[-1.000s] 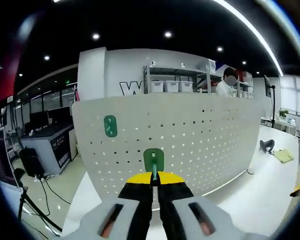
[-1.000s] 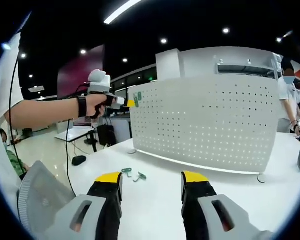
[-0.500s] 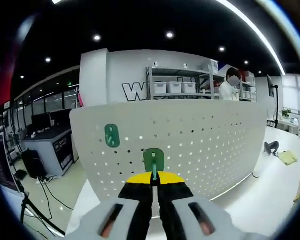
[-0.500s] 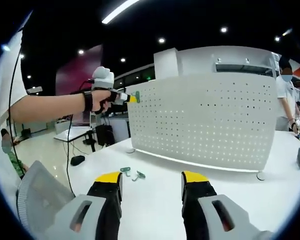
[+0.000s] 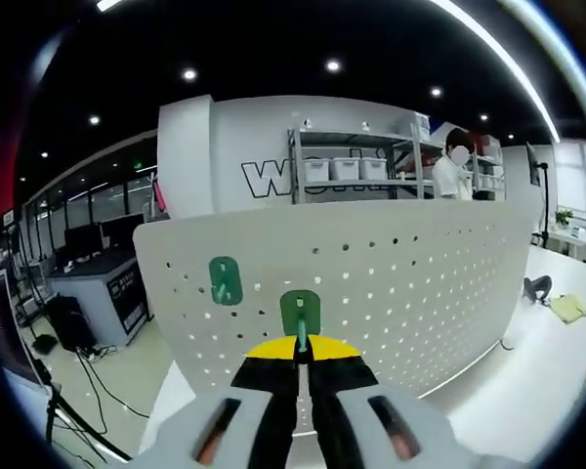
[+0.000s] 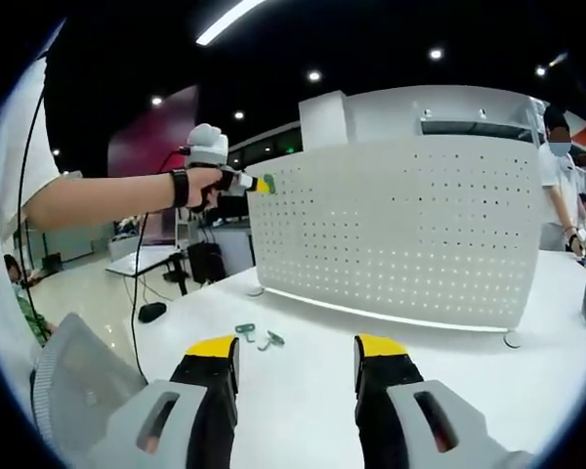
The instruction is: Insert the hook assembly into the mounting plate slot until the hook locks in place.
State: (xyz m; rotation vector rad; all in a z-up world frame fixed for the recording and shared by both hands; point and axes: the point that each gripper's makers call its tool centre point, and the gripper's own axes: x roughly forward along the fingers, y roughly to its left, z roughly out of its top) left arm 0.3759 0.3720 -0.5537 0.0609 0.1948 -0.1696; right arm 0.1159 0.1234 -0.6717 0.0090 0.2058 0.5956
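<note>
left tongs (image 5: 301, 344), clenched on a green hook (image 5: 300, 313), edge closer to the pegboard (image 5: 420, 283); insertion nears. right tongs (image 6: 295, 357) hang released over the surface (image 6: 303, 322).

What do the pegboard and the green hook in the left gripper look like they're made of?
The pegboard looks like thin sheet metal with a matte white painted finish: even rows of punched holes, light showing through some. It could be rigid plastic. The green hook, pinched in the left gripper, has a flat, smooth, slightly glossy plate, probably moulded plastic or coated metal; which one cannot be told.
</note>
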